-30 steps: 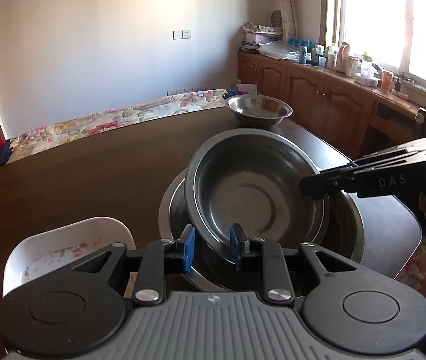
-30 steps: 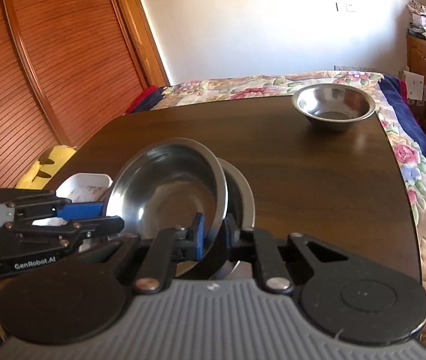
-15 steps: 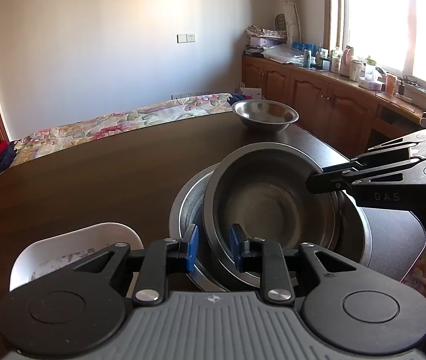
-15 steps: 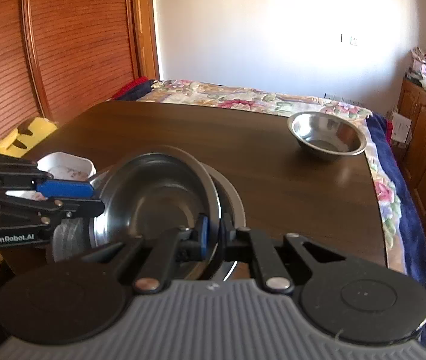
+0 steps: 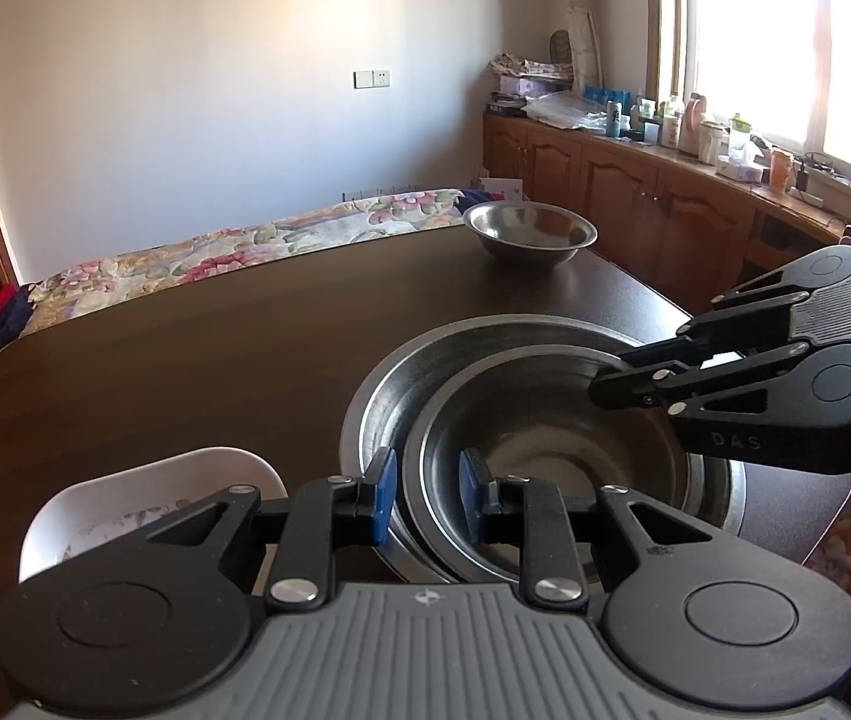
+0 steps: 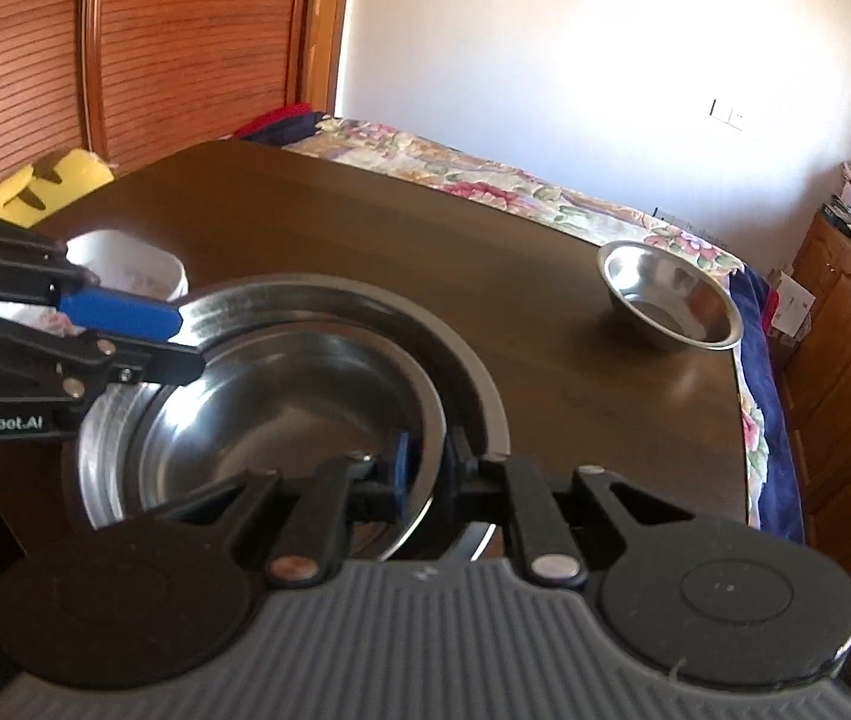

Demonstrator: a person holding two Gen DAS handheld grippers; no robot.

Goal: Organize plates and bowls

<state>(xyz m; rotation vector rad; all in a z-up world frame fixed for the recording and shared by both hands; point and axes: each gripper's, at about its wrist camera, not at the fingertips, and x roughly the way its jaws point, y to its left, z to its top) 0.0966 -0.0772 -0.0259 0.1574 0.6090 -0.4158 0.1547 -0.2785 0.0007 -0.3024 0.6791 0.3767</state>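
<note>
**Steel bowl seated in the basin, both grippers at its rim**

The bowl (image 5: 551,450) sits nested inside the wider basin (image 5: 389,384), directly ahead of and below both grippers. It is thin pressed steel: likely light, rigid, and slick, so the rolled rim is the only sensible place to take hold (a pinch across the wall, one pad inside and one outside).

The right gripper (image 6: 425,468) does just that, clamped tight on the rim nearest it, inner pad inside the bowl. The left gripper (image 5: 422,492) straddles the opposite rim, jaws narrow; whether its pads (image 5: 382,498) actually press the metal I cannot tell.

Both point downward at a moderate slant, meeting from opposite sides; the right is rolled slightly to one side.

A smaller bowl (image 6: 671,303) stands well ahead of the right gripper, apart. A white dish (image 5: 149,510) lies just left of the left gripper.
</note>
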